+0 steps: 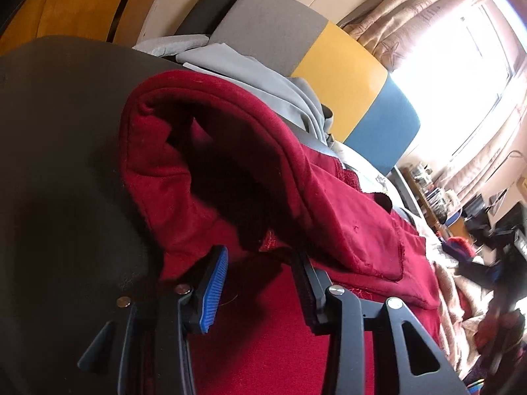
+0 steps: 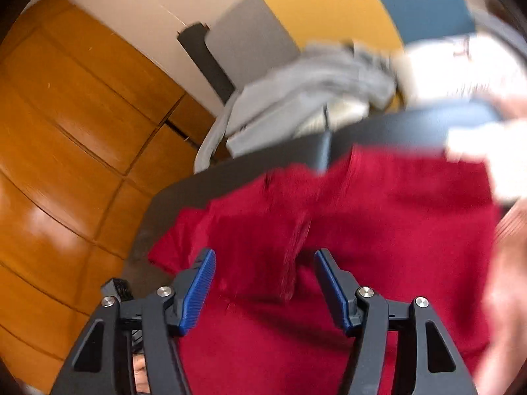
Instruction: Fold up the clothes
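A dark red hooded garment lies on a black surface, its hood bulging up in front of my left gripper. The left gripper is open with red cloth lying between and under its fingers. In the right wrist view the same red garment is spread over the black surface. My right gripper is open just above the cloth, and a raised fold stands between its fingers. That view is blurred.
Folded grey clothes lie behind the red garment against a grey, yellow and blue headboard. A wooden floor lies left. A bright window with curtains is on the right, with cluttered shelves beyond.
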### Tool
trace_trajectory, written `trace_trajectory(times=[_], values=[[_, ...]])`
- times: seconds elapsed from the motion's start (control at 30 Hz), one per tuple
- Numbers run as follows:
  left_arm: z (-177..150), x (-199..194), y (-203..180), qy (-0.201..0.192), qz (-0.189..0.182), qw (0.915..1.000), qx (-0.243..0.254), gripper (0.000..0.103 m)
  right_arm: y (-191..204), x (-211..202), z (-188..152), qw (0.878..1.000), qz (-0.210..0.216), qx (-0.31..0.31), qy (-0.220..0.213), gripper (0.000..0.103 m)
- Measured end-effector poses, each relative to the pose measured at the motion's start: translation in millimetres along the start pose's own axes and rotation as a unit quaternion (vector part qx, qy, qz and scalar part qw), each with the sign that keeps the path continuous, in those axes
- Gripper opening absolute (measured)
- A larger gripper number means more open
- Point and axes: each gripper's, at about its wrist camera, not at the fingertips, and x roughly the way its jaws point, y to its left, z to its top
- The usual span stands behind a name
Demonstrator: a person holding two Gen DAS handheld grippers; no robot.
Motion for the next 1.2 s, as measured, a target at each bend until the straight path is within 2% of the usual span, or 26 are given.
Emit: trace_trajectory(times=[0.2,0.27,0.33,0.4,0.43,0.57,0.63,0.67,0.7,0.73,0.77,0.9,1.03,1.2], values=[[-1.8,-1.7,1.4,-0.004,0.000,1.0000,0.001,0.040,-11.3,49.7,-13.6,0.999,0.032,0.033,0.007,0.065],[-0.6,-1.3,2.6,-0.005,-0.004,1.0000,-0.002,0.040,-12.0,59.5,-16.1,0.999,0.035,0.038,0.004,0.068],[-0.6,-2.2,5.7,-0.007,-0.011,0.9999,-0.008,0.040,-12.1,64.6,-18.7,0.998,0.051,0.041,-0.011,0.080],[-0.6,-3.1,8.5,-0.008,-0.016,0.9998,-0.013,0.040,-6.5,61.6,-19.5,0.996,0.082,0.033,-0.032,0.103],[-0.6,-3.5,9.8,-0.008,-0.019,0.9997,-0.015,0.040,-1.1,62.8,-20.7,0.995,0.086,0.023,-0.033,0.103],[-0.6,-5.0,13.2,-0.009,-0.024,0.9995,-0.019,0.040,26.5,81.8,-25.2,0.998,-0.001,-0.057,0.018,0.103],[0.8,-6.0,16.4,-0.009,-0.025,0.9994,-0.021,0.040,31.0,81.2,-22.8,0.997,-0.041,-0.056,0.020,0.089],[1.3,-6.4,17.3,-0.009,-0.025,0.9994,-0.021,0.040,32.6,80.4,-21.3,0.997,-0.060,-0.053,0.020,0.057],[1.4,-6.7,17.6,-0.009,-0.025,0.9994,-0.021,0.040,34.2,79.5,-19.7,0.995,-0.080,-0.050,0.020,0.004],[1.5,-7.0,18.0,-0.009,-0.025,0.9994,-0.021,0.040,29.8,76.4,-15.2,0.997,-0.069,-0.027,0.021,0.009],[1.6,-7.5,19.0,-0.009,-0.026,0.9994,-0.022,0.040,27.6,72.6,-11.7,0.997,-0.068,-0.015,0.020,0.008],[2.8,-5.6,18.0,-0.009,-0.029,0.9992,-0.025,0.040,52.4,44.0,0.4,0.993,-0.095,-0.069,0.000,0.008],[2.0,-0.3,11.8,-0.009,-0.019,0.9996,-0.018,0.040,79.2,-8.4,9.5,0.984,-0.120,-0.123,-0.057,0.008],[2.8,-1.5,11.1,-0.007,-0.011,0.9998,-0.016,0.040,47.4,-35.0,9.3,0.982,-0.153,-0.088,-0.061,0.008]])
